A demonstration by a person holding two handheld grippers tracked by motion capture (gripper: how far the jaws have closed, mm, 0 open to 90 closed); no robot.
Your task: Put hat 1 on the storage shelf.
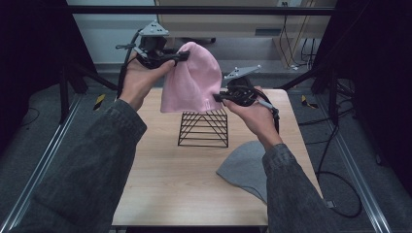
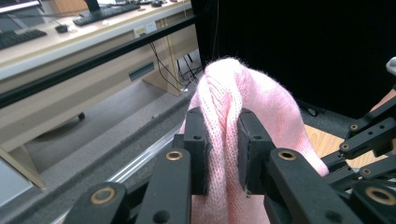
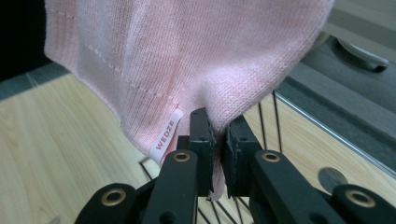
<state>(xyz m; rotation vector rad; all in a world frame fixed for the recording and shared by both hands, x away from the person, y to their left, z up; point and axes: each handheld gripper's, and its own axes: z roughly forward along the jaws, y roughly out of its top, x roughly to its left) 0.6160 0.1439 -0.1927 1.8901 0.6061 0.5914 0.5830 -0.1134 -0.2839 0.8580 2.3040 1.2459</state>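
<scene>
You have the pink beanie (image 1: 192,80) lifted clear of the surface (image 1: 170,179), stretched between your two grippers above the black wire stand (image 1: 204,127). Your left gripper (image 1: 180,57) holds it near the rounded crown, up high and toward the far side — in the left gripper view the jaws are closed on a bunched fold of the knit (image 2: 223,140), the pads pressing it from both sides. Your right gripper (image 1: 216,97) has the lower edge of the hat by its ribbed hem; in the right gripper view the jaws stand nearly together with a pinch of pink fabric (image 3: 187,70) between them, just beside the small white label (image 3: 166,134) sewn at the hem. The beanie hangs slanted, crown up at your left hand (image 1: 141,80), hem down at your right hand (image 1: 255,116), with its bottom edge just above the top of the wire stand. A grey beanie (image 1: 245,167) lies flat on the surface near the right edge — partly under your right forearm and well apart from the pink one.
</scene>
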